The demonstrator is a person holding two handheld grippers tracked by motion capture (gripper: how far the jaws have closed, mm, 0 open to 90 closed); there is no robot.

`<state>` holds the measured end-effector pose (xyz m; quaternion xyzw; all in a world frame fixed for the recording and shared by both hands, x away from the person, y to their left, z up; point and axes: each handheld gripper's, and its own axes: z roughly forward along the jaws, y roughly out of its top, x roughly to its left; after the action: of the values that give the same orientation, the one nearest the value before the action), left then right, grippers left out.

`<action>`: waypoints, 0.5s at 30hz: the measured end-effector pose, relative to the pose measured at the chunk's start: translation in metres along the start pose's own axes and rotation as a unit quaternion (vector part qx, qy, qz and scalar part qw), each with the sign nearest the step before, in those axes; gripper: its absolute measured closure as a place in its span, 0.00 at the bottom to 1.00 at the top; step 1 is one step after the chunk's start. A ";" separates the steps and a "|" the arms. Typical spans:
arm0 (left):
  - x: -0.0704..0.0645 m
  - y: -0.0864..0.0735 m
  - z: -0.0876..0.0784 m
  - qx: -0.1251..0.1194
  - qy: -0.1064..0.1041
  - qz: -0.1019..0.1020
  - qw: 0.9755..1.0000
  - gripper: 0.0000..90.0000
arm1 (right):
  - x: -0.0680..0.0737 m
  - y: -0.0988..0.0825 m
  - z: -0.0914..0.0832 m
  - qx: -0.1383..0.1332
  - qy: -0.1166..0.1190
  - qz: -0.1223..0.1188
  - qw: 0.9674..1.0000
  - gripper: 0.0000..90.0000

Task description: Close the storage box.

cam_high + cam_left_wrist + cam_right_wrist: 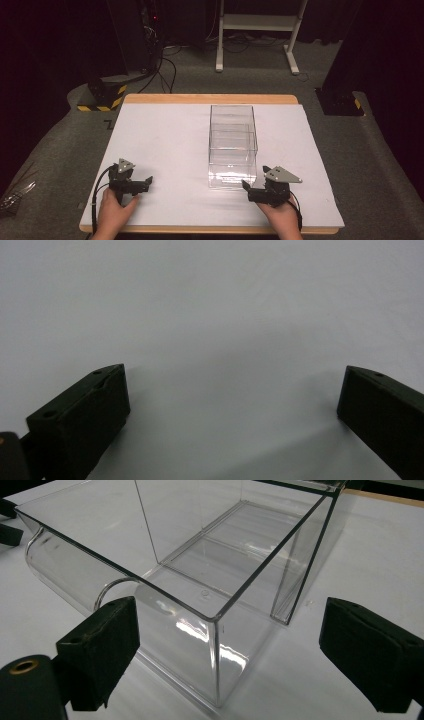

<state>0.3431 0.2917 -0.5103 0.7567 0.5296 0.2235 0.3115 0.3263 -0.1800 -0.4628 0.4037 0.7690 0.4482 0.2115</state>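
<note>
Your right gripper (248,189) sits just in front of the tall, clear plastic box (232,145), near its front right corner. Its jaws are spread wide apart and hold nothing. In the right gripper view, that near corner of the clear plastic box (216,630) stands between the two black jaws, a bit closer to the left one.

The box stands upright on the white table top (165,145), a little right of the middle. It looks empty, with an open top.

Your left gripper (148,182) rests on the table well to the left of the box. Its jaws are spread wide too, with bare white table (215,315) between them.

The step in hand looks like getting hold of the box with your right gripper. To do it well, go slowly. A corner is a poor place to pinch, so slide over until one flat wall is between the jaws. Then close gently. Clear plastic is smooth and may slip or tip. You could bring your left gripper over to steady the other side.
</note>
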 end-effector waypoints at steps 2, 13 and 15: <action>0.000 0.000 0.000 0.000 0.000 0.000 1.000 0.01 | -0.001 0.001 0.001 0.001 -0.001 0.000 1.000 0.11; 0.000 0.000 0.000 0.000 0.000 0.000 1.000 0.01 | -0.010 0.004 0.007 0.001 -0.007 0.005 1.000 0.10; 0.000 0.000 0.000 0.000 0.000 0.000 1.000 0.01 | -0.011 0.005 0.009 0.001 -0.006 0.006 1.000 0.10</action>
<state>0.3432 0.2917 -0.5103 0.7567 0.5296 0.2234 0.3115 0.3408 -0.1833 -0.4633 0.4113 0.7658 0.4461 0.2130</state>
